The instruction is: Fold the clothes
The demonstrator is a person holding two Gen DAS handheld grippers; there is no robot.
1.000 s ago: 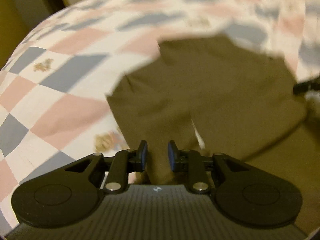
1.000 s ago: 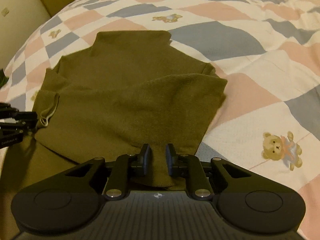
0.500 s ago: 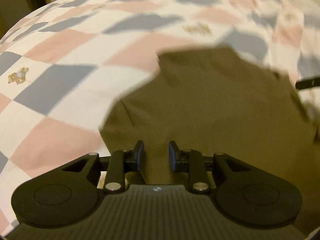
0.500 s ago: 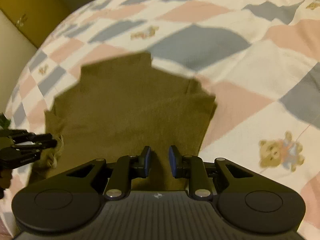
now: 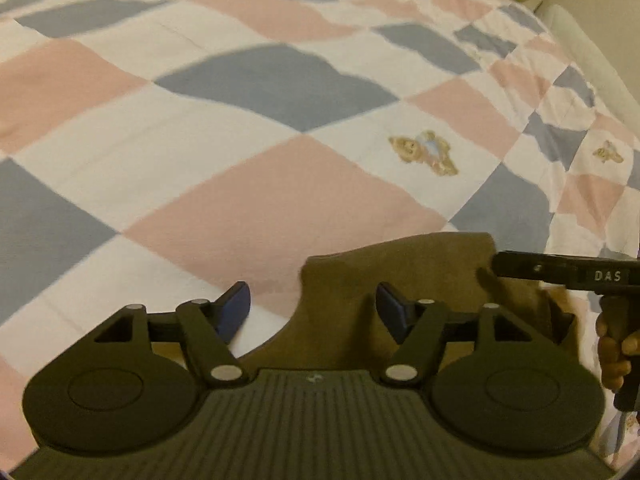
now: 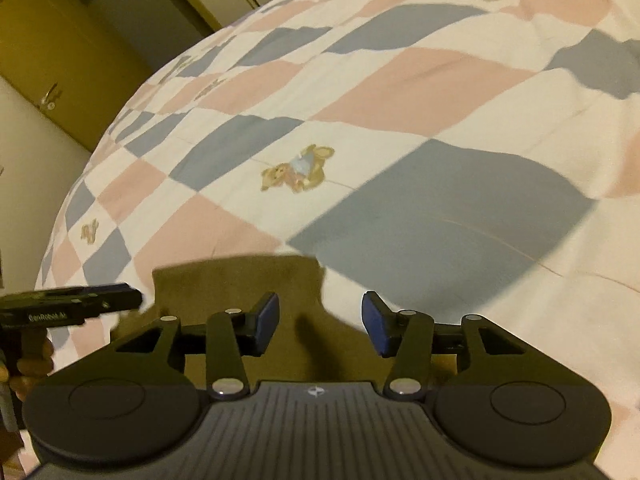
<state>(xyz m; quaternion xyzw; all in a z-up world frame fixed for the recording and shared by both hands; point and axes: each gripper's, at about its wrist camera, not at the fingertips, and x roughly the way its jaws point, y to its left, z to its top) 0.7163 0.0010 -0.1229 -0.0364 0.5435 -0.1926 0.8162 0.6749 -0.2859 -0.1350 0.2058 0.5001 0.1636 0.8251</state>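
Both hand-held grippers [image 5: 314,306] [image 6: 320,320] gape over the olive garment [image 5: 400,272]; only right view shows a cupboard [image 6: 60,52].

Ahead, the bed [image 5: 248,120] is left flat and unobstructed. Room near the olive garment [image 5: 400,276] is narrowed only by the right tool [image 5: 560,274] alongside.

Each camera sits behind its own tool, low and close over the bed [image 5: 256,208], facing 12 o'clock along the fingers. Shared area: the olive garment [image 5: 400,264] [image 6: 240,280]. The left view holds the right tool [image 5: 560,274] at 3 o'clock; the right view holds the left tool [image 6: 72,304] at 9 o'clock.
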